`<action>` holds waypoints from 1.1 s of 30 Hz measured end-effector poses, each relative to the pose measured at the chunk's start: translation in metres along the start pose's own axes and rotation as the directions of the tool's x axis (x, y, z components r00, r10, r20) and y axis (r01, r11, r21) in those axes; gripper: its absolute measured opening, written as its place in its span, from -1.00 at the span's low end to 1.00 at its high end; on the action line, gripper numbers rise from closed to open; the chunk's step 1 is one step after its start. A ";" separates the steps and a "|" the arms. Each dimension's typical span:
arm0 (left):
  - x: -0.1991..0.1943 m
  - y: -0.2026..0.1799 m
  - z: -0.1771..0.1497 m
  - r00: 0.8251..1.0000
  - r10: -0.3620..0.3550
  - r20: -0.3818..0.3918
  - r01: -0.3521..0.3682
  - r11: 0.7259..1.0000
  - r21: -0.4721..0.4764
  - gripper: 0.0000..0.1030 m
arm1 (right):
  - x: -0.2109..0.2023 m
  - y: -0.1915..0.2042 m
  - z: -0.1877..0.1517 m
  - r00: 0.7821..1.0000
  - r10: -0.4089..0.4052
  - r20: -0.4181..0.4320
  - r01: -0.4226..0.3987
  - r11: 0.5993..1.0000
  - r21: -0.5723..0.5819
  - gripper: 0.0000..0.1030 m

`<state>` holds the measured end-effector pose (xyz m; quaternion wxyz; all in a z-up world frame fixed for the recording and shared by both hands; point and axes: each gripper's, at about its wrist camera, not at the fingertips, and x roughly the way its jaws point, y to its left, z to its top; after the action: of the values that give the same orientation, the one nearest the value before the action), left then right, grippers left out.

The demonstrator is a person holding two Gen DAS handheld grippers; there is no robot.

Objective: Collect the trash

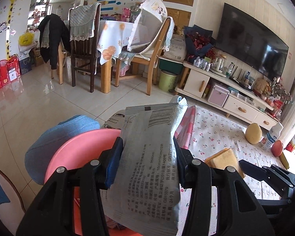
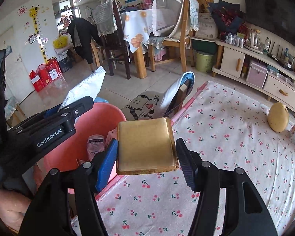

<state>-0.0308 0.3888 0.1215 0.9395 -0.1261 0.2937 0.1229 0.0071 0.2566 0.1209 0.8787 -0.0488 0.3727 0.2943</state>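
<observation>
I have 2 pieces of trash in hand. The grey wipes packet is clamped in the left gripper, whose jaws are closed about halfway onto its 2 sides, and it hangs above the pink bin. The gold blister tray sits between the jaws of the right gripper; they are partly open and press its edges, so I judge it is held, at the rim of the bin beside the worktop with cherry cloth. Some wrappers already lie inside the bin. I think both pieces remain to be dropped. The yellow fruit and a bottle stand farther away; probably these are not trash.
</observation>
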 end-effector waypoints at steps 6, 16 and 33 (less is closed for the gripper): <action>0.011 0.022 0.002 0.998 0.049 -0.038 -0.051 0.998 -0.042 -0.04 | 0.025 0.018 0.006 0.999 0.018 -0.027 -0.019 0.999 -0.029 0.18; 0.023 0.042 0.001 0.991 0.096 -0.089 -0.102 0.992 -0.076 -0.04 | 0.056 0.036 0.006 0.997 0.045 -0.069 -0.049 0.997 -0.059 0.18; 0.033 0.046 0.002 0.978 0.177 -0.111 -0.185 0.980 -0.069 0.54 | 0.068 0.034 -0.006 0.993 0.049 -0.105 -0.054 0.998 -0.040 0.62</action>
<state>-0.0173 0.4381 0.0965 0.9020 -0.1423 0.3477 0.2127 0.0215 0.3157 0.0747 0.8489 -0.0731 0.4129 0.3218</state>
